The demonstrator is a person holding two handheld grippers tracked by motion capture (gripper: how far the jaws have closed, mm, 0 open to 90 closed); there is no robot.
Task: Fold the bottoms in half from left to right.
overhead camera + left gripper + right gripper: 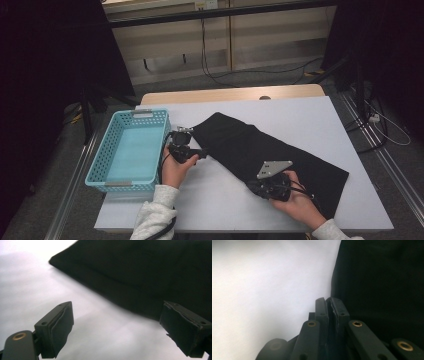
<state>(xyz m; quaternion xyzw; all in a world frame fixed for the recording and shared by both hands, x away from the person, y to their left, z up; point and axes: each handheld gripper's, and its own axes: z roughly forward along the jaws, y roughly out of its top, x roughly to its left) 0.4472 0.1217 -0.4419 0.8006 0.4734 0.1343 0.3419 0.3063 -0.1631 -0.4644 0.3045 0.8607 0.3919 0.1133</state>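
A long black cloth (260, 145) lies flat and diagonal on the white table (215, 200), from the middle back to the front right. My left gripper (201, 152) is held at the cloth's near-left edge, pointing at it. In the left gripper view its jaws (117, 308) stand wide open just short of the cloth (150, 270), with nothing between them. My right gripper (251, 186) rests at the cloth's front edge, lower down. Seen from the right gripper view, those jaws (328, 300) are pressed together beside the cloth's edge (382, 277); no fabric shows between them.
A light blue plastic basket (101, 152) with nothing in it stands at the table's left edge, close to my left hand. Bare white table lies in front of the cloth and behind it on the right. Cables run over the floor behind the table.
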